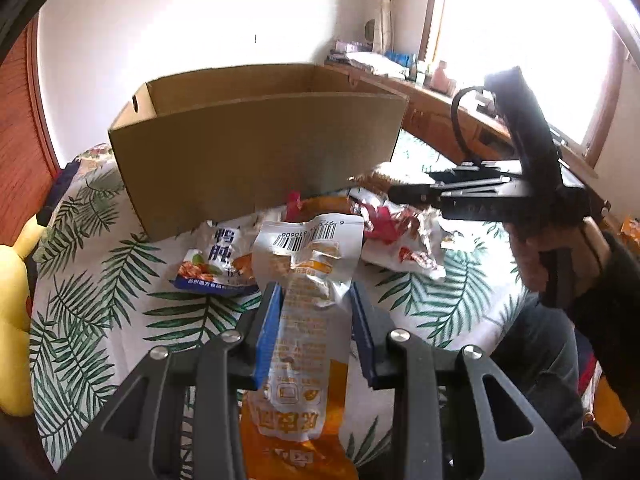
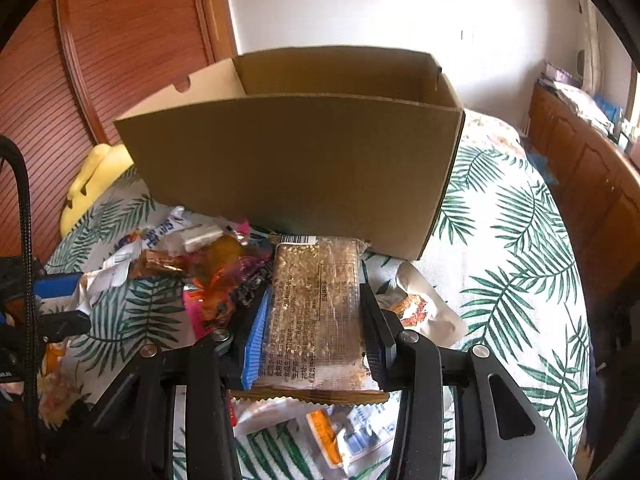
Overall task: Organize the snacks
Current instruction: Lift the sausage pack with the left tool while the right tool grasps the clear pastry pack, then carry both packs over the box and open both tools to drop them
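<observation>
An open cardboard box [image 1: 256, 140] stands on the leaf-print cloth; it also fills the middle of the right wrist view [image 2: 296, 160]. My left gripper [image 1: 316, 300] is shut on a silver and orange snack packet [image 1: 308, 264], held above the cloth in front of the box. My right gripper [image 2: 316, 304] is shut on a clear packet of grain bar [image 2: 316, 300], just before the box's near wall. The right gripper also shows in the left wrist view [image 1: 404, 192], low at the box's right corner. Loose snack packets [image 2: 216, 268] lie in a heap before the box.
A yellow plush toy [image 1: 12, 300] lies at the cloth's left edge. A blue and white packet [image 1: 216, 264] and a red and white one [image 1: 400, 240] lie on the cloth. A wooden sideboard [image 2: 592, 168] with clutter stands at the right under a window.
</observation>
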The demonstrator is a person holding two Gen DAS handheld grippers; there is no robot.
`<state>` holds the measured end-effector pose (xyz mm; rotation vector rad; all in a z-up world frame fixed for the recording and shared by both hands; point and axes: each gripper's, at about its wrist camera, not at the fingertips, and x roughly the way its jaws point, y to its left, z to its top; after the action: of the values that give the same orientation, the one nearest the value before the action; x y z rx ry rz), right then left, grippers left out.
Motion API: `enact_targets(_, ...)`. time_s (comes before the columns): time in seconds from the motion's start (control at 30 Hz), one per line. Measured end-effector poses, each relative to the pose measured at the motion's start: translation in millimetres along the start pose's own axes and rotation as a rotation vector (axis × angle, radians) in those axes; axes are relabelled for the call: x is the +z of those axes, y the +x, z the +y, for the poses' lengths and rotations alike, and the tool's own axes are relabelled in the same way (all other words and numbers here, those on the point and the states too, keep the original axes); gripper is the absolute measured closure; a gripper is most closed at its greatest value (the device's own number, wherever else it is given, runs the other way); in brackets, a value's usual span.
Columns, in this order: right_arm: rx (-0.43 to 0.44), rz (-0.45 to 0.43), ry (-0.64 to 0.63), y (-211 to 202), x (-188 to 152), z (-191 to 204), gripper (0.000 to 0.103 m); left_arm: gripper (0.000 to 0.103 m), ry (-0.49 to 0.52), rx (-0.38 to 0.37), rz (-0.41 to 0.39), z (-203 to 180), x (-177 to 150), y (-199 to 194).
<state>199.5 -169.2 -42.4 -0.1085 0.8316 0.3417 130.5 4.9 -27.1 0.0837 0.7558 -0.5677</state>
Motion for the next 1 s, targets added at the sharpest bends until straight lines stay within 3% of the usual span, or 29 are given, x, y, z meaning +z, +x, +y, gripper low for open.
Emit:
enact_targets(0.27,0.013,-0.057,0.005,-21,-2,1,0.061,0.071,-0.017,-0.029,-0.076,-2,9,-21)
enact_targets(0.47,0.031,-0.119,0.006,-43,4,-1,0.061,0.071,-0.009,-0.036,-0.13,-6,40,-26)
enact_targets(1.0,0.061,-0.238,-0.048,-55,68,0,0.061,0.071,0.01,-0.013,-0.217,37,122,-14)
